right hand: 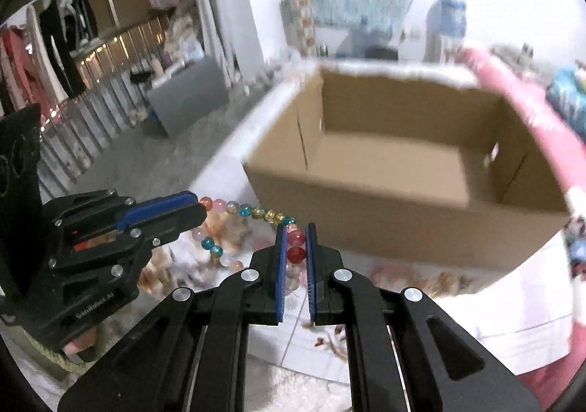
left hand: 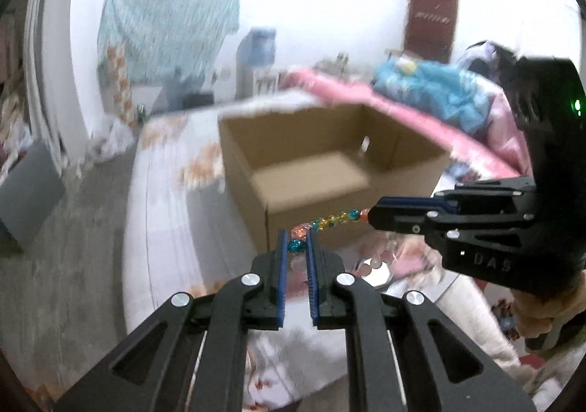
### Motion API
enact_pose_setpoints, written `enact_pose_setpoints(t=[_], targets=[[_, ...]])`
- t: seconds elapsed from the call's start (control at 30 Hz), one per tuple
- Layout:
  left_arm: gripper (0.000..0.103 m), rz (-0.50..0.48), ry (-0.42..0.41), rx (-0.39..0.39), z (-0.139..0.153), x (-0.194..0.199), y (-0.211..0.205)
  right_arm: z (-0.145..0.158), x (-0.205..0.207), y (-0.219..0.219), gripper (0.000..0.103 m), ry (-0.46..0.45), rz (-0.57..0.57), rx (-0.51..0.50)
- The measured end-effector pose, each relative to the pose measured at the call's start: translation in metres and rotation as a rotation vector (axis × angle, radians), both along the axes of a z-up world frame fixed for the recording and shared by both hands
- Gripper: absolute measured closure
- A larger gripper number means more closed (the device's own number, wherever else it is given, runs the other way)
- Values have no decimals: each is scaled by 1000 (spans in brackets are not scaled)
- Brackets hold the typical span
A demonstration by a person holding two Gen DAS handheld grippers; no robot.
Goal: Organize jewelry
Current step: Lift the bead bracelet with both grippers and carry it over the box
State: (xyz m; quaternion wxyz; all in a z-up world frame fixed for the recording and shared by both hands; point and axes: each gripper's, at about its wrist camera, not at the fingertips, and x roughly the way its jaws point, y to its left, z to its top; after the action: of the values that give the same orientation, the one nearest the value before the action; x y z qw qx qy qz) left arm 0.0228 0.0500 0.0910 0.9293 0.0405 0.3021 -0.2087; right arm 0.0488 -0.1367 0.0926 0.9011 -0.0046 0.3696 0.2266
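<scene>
A string of coloured glass beads hangs stretched between my two grippers, just in front of an open cardboard box. My left gripper is shut on the bead string at a teal bead. My right gripper comes in from the right in the left wrist view and is shut on the other end. In the right wrist view my right gripper pinches red beads, the bead string runs left to my left gripper, and the box stands behind, empty. More beads dangle below.
The box rests on a white patterned bed sheet. A pink blanket and blue bedding lie at the right. Grey floor is at the left; a clothes rack and a grey panel stand beyond.
</scene>
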Motion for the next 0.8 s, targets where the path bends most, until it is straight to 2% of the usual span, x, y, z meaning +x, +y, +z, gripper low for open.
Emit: enact_pose_setpoints(t=[0.1, 0.17, 0.23, 0.3, 0.33, 0.43, 0.57, 0.63, 0.77, 0.8], targets=[[94, -25, -56, -13, 31, 13, -6, 29, 10, -10, 95, -76, -10, 23], [94, -36, -77, -18, 45, 30, -10, 36, 27, -14, 95, -85, -11, 40], [94, -32, -84, -8, 52, 51, -16, 38, 59, -24, 95, -37, -12, 78], [94, -34, -53, 11, 54, 82, -23, 32, 85, -27, 95, 28, -5, 108], [94, -40, -32, 16, 52, 98, -27, 25, 107, -31, 95, 81, -6, 120], [94, -19, 35, 103, 37, 144, -43, 6, 155, -25, 95, 192, -12, 114], [94, -4, 149, 202, 3, 202, -59, -34, 208, -18, 95, 355, -25, 110], [94, 15, 187, 261, -13, 221, -65, -48, 230, -19, 95, 433, -33, 123], [93, 20, 215, 334, -31, 236, -72, -65, 250, -12, 95, 526, -44, 118], [93, 23, 219, 350, -34, 239, -73, -68, 255, -10, 92, 545, -43, 125]])
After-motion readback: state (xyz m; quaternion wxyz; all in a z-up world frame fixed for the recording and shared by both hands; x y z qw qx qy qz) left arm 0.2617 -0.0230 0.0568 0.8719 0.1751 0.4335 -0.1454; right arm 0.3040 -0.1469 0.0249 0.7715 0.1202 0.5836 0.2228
